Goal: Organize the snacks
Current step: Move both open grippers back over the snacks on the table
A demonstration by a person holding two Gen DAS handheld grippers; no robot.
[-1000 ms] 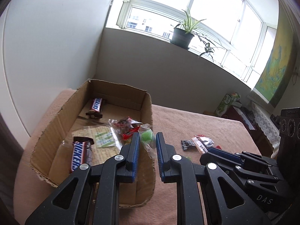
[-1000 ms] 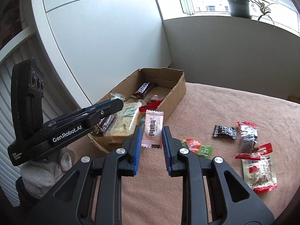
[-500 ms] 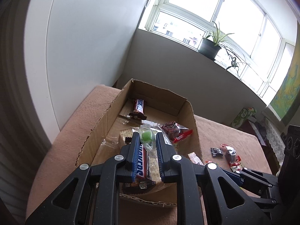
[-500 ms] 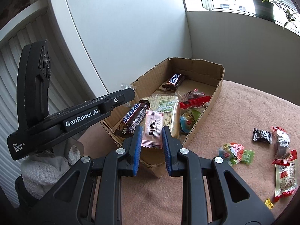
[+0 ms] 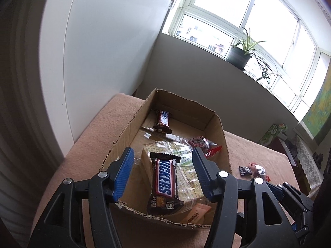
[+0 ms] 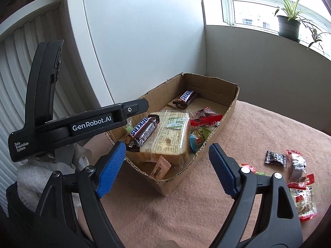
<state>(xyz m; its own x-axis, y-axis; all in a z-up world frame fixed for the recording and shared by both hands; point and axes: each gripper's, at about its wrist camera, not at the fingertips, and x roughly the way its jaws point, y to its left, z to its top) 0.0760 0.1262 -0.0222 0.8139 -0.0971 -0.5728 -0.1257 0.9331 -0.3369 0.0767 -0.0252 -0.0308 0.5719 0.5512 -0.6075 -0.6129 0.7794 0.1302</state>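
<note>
A cardboard box (image 5: 219,132) (image 6: 231,105) holds a bread pack (image 6: 167,136), two Snickers bars (image 5: 165,177) (image 6: 187,98), a red packet (image 6: 204,117), a green candy (image 6: 199,139) and a pink packet (image 6: 160,168). My left gripper (image 5: 162,170) is open and empty over the near end of the box. My right gripper (image 6: 167,169) is open and empty just in front of the box; the pink packet lies in the box's near corner. Several snacks lie on the cloth: a black packet (image 6: 276,157) and red packets (image 6: 298,165).
A pink cloth covers the table (image 6: 258,128). A white cabinet wall (image 6: 134,41) stands behind the box. A potted plant (image 6: 288,23) sits on the windowsill. The left gripper body (image 6: 68,124) reaches over the box's left side.
Both grippers opened. The left one dropped the green candy into the box and the right one dropped the pink packet into the box's near corner.
</note>
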